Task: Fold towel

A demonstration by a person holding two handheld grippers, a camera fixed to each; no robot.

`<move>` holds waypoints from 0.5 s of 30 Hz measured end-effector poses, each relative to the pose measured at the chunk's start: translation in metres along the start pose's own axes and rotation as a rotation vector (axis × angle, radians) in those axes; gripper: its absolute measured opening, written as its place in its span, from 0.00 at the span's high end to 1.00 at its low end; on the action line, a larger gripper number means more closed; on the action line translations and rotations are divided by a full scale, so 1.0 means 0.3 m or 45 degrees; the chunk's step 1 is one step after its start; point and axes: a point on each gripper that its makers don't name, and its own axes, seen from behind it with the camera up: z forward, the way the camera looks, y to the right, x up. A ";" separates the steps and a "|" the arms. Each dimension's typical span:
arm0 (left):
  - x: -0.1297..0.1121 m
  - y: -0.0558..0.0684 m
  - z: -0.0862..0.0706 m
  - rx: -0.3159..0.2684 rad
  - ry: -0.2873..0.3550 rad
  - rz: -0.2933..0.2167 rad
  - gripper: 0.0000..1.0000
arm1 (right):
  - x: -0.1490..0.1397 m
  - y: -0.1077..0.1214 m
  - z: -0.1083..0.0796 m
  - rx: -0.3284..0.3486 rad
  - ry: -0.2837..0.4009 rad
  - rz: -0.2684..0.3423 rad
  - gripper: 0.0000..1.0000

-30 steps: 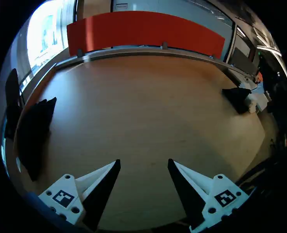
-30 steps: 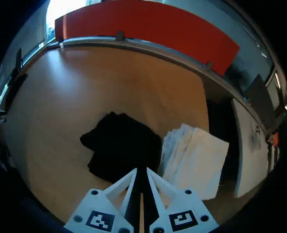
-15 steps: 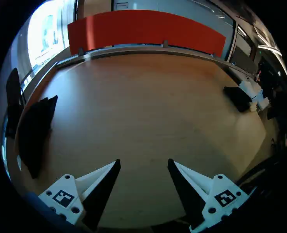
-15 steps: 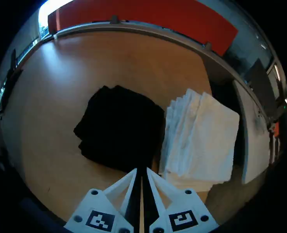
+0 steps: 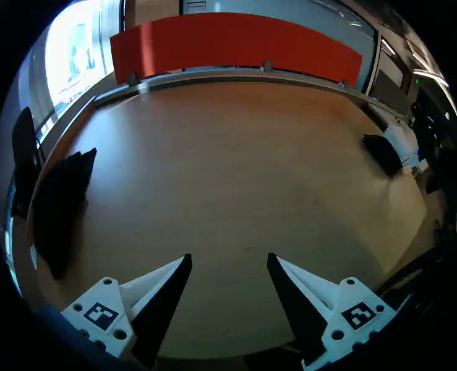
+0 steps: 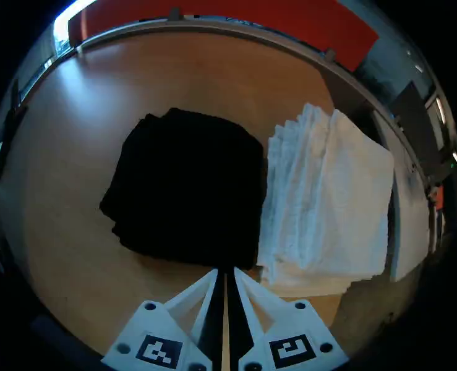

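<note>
In the right gripper view a stack of folded black towels [image 6: 188, 185] lies on the wooden table [image 6: 73, 142], with a stack of folded white towels [image 6: 327, 204] touching its right side. My right gripper [image 6: 226, 272] is shut with nothing between its fingers, hovering at the near edge of the black stack. In the left gripper view my left gripper [image 5: 228, 260] stands open above bare table [image 5: 228, 173]. A loose black towel [image 5: 61, 198] lies at the table's left edge. The two stacks [image 5: 389, 151] appear small at the far right.
An orange partition [image 5: 234, 40] runs along the table's far edge. A black chair back [image 5: 23, 142] stands beyond the left edge. A grey desk surface [image 6: 410, 216] lies right of the white stack. Bright windows are at the far left.
My right gripper has moved forward and down toward the two stacks, which now look larger and closer. The left gripper has barely shifted and stays open.
</note>
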 end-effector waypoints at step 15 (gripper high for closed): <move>0.023 0.017 0.010 -0.010 0.005 0.014 0.10 | 0.006 -0.004 0.008 0.001 0.040 0.045 0.85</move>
